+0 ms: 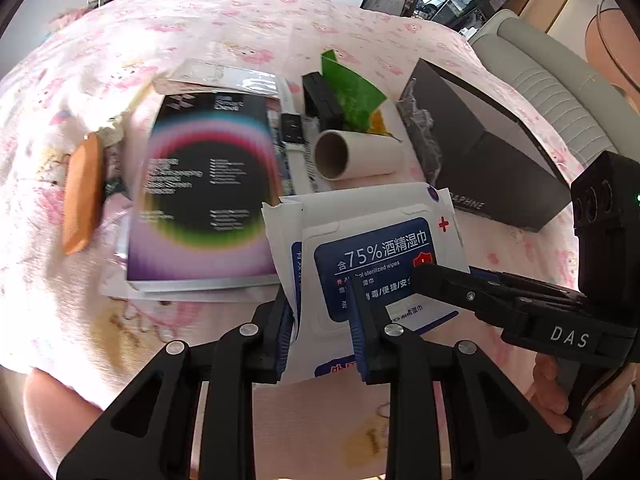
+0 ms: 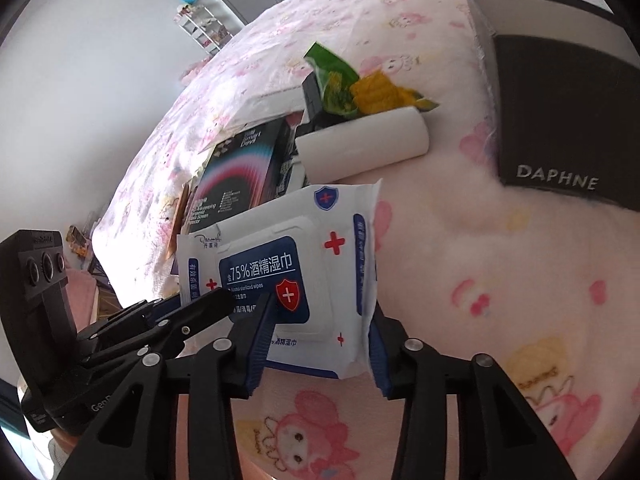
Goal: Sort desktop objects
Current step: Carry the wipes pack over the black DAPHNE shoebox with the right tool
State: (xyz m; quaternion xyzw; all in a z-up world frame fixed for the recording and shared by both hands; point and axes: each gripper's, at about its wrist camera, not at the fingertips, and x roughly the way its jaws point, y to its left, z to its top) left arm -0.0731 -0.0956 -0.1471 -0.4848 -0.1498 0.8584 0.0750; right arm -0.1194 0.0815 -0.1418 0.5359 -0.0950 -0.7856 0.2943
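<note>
Wipes pack (image 1: 372,264), white with a blue label, sits between both tools above the pink cartoon blanket (image 2: 500,240), just in front of the white paper roll (image 1: 356,154) and the dark rainbow-printed box (image 1: 208,188). The left gripper (image 1: 320,344) has its fingers (image 1: 362,344) pinching the pack's near left portion, one pad against the crimped edge and the other on the label face. The right gripper (image 2: 320,354) straddles the pack's other end, its fingers (image 2: 256,354) close on either side; whether both pads actually press the soft wrapper is hard to tell from this angle.

The risk is that the pack is floppy and held near its edges. If the two hands move in different directions, the wrapper could twist or slide out of one grip and drop onto the clutter. Its far corner could also knock the paper roll, which would roll towards the black DAPHNE box (image 2: 560,120).
</note>
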